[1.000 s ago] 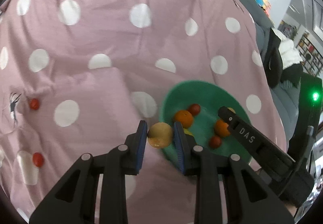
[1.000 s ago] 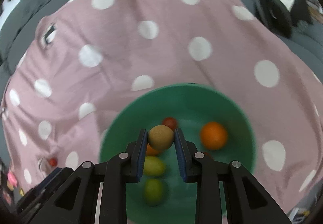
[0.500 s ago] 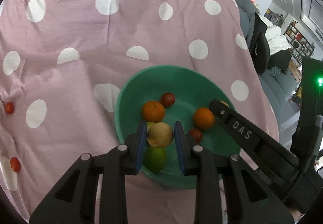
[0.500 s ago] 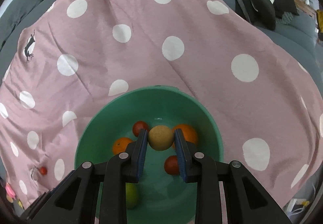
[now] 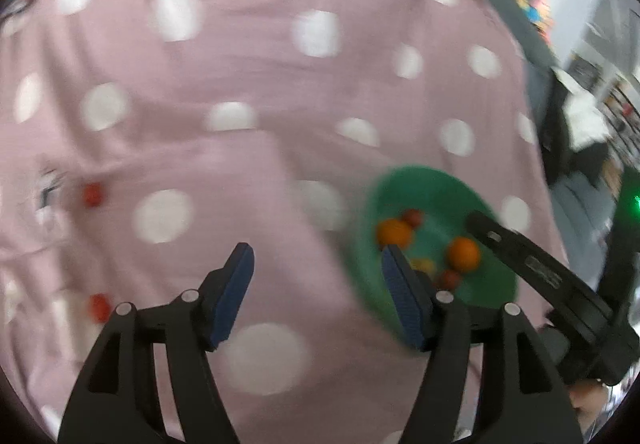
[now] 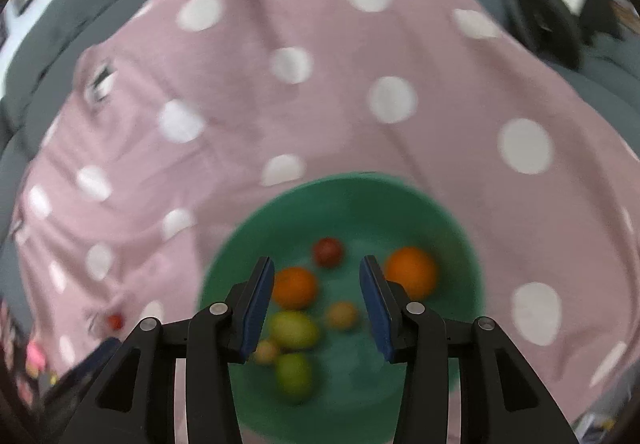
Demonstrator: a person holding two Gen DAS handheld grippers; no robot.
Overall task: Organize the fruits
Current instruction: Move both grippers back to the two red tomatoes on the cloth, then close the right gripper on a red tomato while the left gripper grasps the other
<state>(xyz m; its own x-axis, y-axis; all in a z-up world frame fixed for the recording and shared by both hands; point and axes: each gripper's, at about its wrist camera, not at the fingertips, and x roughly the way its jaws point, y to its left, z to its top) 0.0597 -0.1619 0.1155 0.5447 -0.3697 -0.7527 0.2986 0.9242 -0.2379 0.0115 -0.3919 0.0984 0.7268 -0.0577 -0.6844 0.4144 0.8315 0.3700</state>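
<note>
Both grippers' fingers released: left gripper [image 5: 316,296] over cloth [image 5: 240,84], right gripper [image 6: 316,300] above bowl [image 6: 360,192].

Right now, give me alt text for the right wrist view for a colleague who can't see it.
The right gripper hangs open and empty over a green bowl holding two oranges, a dark red fruit, two green fruits and two small tan ones. The bowl sits on a pink cloth with white dots. The image is blurred.
</note>
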